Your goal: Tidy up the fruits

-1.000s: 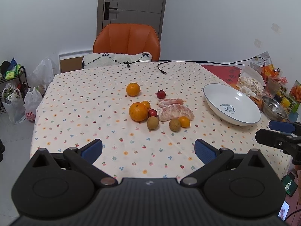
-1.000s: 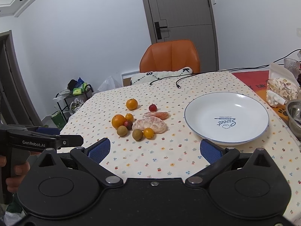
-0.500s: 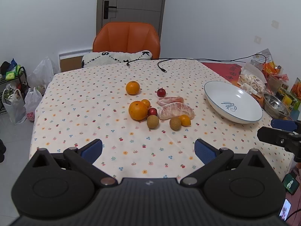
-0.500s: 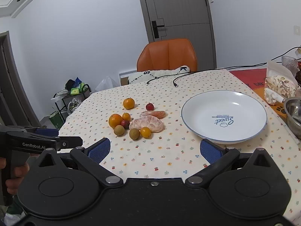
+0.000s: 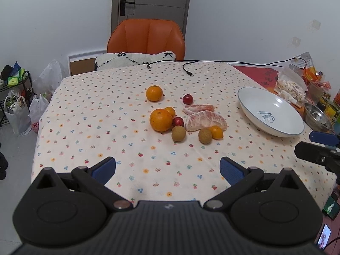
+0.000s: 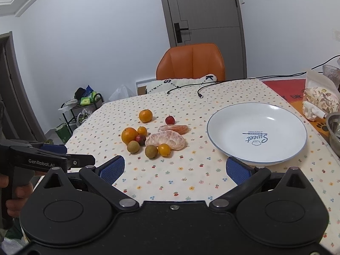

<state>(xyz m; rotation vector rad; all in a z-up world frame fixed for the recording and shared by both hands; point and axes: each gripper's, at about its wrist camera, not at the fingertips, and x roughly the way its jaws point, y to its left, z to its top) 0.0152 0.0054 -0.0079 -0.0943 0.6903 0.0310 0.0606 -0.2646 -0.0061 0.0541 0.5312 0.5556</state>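
On the flowered tablecloth, at the centre of the left wrist view, the fruit lies in a loose cluster: a large orange with a smaller orange touching it at its 1 o'clock, a dark red fruit just beside it at 3 o'clock, and a brown round fruit at about 4 o'clock. A big peeled citrus segment sits toward 3 o'clock of the group, with a smaller peeled piece behind it, a second brown fruit and a small orange fruit touching its near edge. One more orange and a small red fruit stand apart at 12 o'clock. Further out at 3 o'clock waits the white plate, with nothing on it (the likely destination, judging by the task), so no fruit seems sorted yet. Both claws hover near the table's near edge, well apart from the fruit: the left gripper has its blue pads spread wide and holds nothing, and the right gripper is likewise wide apart and unloaded, probably held ready for a first pick. Each gripper faces its own side of the scene, left toward the cluster and right nearer the plate, which suits a pick-and-place split. An orange chair, a loose cable and snack packets ring the work area.
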